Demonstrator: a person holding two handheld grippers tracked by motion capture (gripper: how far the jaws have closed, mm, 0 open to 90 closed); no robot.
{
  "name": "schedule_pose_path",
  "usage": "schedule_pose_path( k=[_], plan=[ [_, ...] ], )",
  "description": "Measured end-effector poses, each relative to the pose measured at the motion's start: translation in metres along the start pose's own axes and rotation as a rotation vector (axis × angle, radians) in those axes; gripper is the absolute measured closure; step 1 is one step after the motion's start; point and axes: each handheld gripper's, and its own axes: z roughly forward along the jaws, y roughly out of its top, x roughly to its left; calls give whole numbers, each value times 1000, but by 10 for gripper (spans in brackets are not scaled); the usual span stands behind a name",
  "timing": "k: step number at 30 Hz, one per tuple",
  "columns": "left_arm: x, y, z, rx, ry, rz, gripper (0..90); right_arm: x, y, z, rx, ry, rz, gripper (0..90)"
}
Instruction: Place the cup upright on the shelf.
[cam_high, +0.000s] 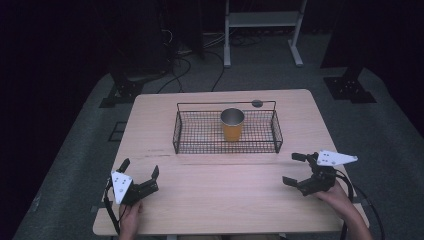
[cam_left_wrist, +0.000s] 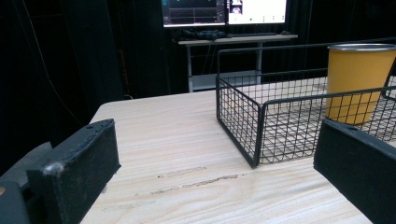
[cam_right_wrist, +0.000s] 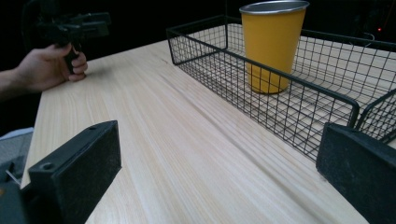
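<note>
An orange metal cup (cam_high: 232, 125) stands upright in a black wire basket (cam_high: 200, 149) at the middle back of the wooden table (cam_high: 220, 195). My left gripper (cam_high: 140, 166) rests open near the front left, well short of the basket. My right gripper (cam_high: 290, 168) is open at the front right, its jaws pointing left. In the left gripper view the open left gripper (cam_left_wrist: 215, 158) faces the basket's corner (cam_left_wrist: 254, 135), with the cup (cam_left_wrist: 357, 79) behind the mesh. The right gripper (cam_right_wrist: 215, 168) is likewise open and holds nothing, and its view takes in the cup (cam_right_wrist: 273, 46) and the basket (cam_right_wrist: 299, 107).
A small dark round spot (cam_high: 257, 103) lies on the table behind the basket. A desk with monitors (cam_left_wrist: 224, 11) stands beyond the table. In the right gripper view, the other hand (cam_right_wrist: 51, 67) holds its gripper at the far left. Cables lie on the floor (cam_high: 200, 65).
</note>
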Motion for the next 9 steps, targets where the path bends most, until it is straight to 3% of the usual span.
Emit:
schedule_pose_path(
  k=[5,7,9],
  plan=[
    [0,0,0,1,1,1,0,5,-4,-2,-13,-13,-7,0],
    [0,0,0,0,2,2,0,15,-10,-5,-60,-8,0,0],
    [-1,0,0,1,2,2,0,17,-12,-5,-70,-9,0,0]
  ],
)
